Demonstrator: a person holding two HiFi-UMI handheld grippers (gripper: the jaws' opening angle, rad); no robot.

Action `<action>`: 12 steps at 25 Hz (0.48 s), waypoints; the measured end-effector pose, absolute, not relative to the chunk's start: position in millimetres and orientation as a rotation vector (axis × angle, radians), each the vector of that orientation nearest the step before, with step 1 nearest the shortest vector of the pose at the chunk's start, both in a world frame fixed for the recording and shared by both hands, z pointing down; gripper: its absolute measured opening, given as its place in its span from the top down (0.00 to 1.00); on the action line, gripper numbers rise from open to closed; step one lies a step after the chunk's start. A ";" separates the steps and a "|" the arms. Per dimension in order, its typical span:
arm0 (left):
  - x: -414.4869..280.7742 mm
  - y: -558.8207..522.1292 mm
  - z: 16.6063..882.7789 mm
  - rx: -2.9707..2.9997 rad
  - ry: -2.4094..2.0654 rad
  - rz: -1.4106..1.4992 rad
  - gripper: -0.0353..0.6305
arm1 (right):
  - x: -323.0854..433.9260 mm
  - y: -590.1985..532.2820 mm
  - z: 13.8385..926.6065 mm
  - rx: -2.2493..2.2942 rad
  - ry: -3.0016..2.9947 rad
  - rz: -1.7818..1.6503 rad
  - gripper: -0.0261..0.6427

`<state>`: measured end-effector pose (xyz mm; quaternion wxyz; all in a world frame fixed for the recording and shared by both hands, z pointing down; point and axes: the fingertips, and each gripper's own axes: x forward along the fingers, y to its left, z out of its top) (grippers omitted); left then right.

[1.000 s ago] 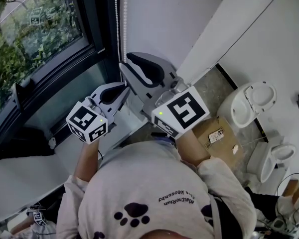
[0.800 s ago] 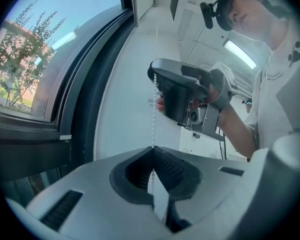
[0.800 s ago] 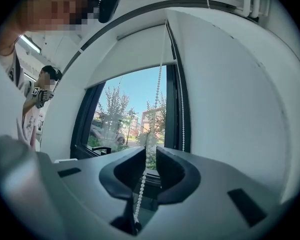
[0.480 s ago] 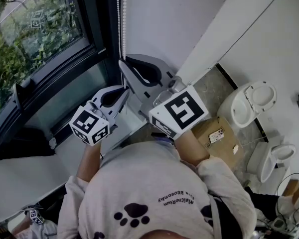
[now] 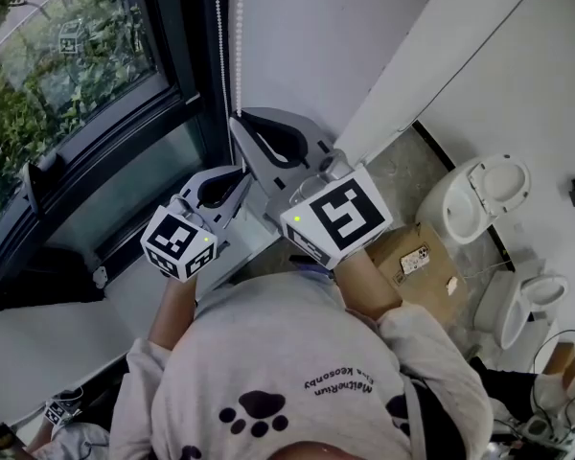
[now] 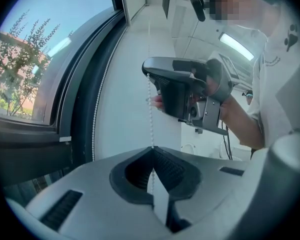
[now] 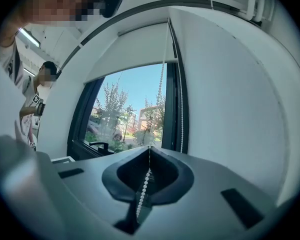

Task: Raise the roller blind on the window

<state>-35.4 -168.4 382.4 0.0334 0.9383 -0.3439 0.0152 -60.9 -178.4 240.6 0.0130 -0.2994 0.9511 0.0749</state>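
White wall [image 5: 326, 36] and a dark-framed window [image 5: 67, 94] are seen side by side in the head view, with trees beyond the glass. The roller blind [image 7: 130, 51] is shown only in the right gripper view. There its lower edge hangs across the upper part of the window, and the glass below is uncovered. In the head view the blind is cut off above the picture. A cardboard box [image 5: 417, 257] and a toilet [image 5: 479, 195] on the floor are shown by the head view alone.

The right gripper [image 5: 238, 125] is held just above the left gripper [image 5: 241, 172], both near the window frame. Each is clamped shut on the bead chain [image 5: 220, 46]. In the left gripper view the chain [image 6: 150, 109] is pinched where the jaws meet, and the right gripper view shows the same for its own jaws. From the head view neither grip can be made out, as the chain is hidden behind the right gripper.
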 end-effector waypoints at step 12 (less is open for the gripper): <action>-40.6 -165.1 437.6 2.781 -1.095 0.095 0.93 | -61.4 -179.7 297.1 -0.956 3.014 0.146 0.95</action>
